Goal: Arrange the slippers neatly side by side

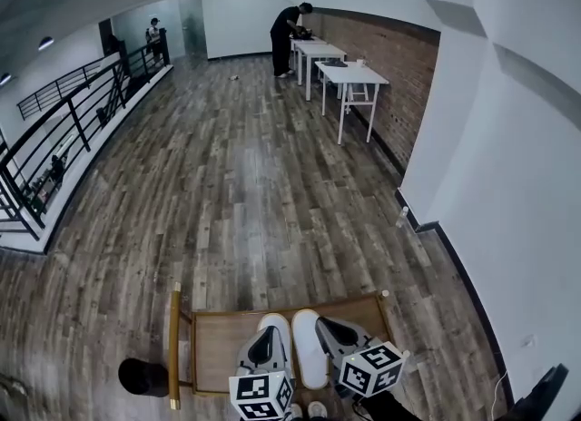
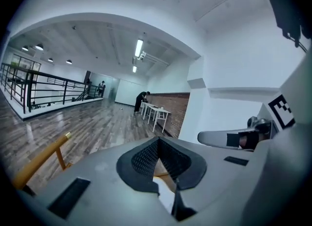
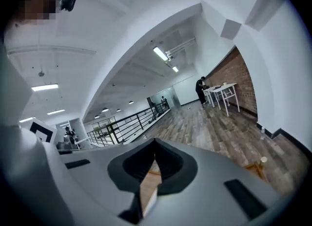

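**Head view.** Two white slippers on a low wooden worktop (image 1: 216, 347), close together, long axes running away from the person.
- Left slipper (image 1: 274, 322): mostly hidden under the left tongs (image 1: 266, 342).
- Right slipper (image 1: 309, 351): lies between the two tongs, just to the left of the right tongs (image 1: 329, 328), its toe a little nearer the person than the other's. The pair looks nearly aligned.

**Left gripper view.** Left tongs (image 2: 157, 147) pressed together, pinching nothing. Aimed out over the floor. A sliver of white and wood shows beneath them.

**Right gripper view.** Right tongs (image 3: 155, 148) pressed together, empty. Only wood shows below. The slipper sits off to their left, unseen here.
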Demonstrator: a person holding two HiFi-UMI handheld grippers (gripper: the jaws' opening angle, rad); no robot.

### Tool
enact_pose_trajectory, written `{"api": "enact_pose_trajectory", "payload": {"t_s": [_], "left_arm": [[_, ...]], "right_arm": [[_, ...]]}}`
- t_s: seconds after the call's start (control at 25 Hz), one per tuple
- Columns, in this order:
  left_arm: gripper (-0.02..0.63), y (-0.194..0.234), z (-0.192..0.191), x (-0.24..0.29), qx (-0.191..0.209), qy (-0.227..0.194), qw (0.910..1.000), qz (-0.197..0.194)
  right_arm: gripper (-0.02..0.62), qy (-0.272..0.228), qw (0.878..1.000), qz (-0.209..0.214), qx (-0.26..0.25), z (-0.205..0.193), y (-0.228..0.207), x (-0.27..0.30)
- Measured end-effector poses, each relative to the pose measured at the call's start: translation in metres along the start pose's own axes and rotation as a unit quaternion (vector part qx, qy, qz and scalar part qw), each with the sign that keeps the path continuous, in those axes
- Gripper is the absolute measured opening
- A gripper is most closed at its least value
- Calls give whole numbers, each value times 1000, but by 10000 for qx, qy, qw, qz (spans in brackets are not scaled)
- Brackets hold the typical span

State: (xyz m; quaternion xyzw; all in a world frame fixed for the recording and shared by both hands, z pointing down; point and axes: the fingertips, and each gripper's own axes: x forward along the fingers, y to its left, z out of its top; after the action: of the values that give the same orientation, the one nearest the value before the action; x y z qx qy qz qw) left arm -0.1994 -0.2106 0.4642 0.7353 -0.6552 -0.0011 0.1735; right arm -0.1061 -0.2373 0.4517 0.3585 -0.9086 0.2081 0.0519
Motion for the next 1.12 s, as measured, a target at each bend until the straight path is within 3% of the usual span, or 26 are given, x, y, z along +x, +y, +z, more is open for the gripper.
{"api": "enact_pose_trajectory", "payload": {"t_s": [0.2, 0.36, 0.84, 1.12], "left_arm": [[0, 0, -9, -11, 339, -38, 9989, 320], [0, 0, -17, -18, 570, -50, 9968, 558], [0, -7, 5, -6, 939, -276, 9944, 411], [0, -4, 30, -2, 1092, -491, 9921, 377]], "right_arm": [[-2, 65, 9984, -500, -263, -16, 1, -14], [-2, 137, 9967, -652, -471, -24, 0, -15], [-2, -195, 9906, -711, -1151, 0, 6, -13], [-2, -387, 9889, -680, -1261, 21, 8, -8]]}}
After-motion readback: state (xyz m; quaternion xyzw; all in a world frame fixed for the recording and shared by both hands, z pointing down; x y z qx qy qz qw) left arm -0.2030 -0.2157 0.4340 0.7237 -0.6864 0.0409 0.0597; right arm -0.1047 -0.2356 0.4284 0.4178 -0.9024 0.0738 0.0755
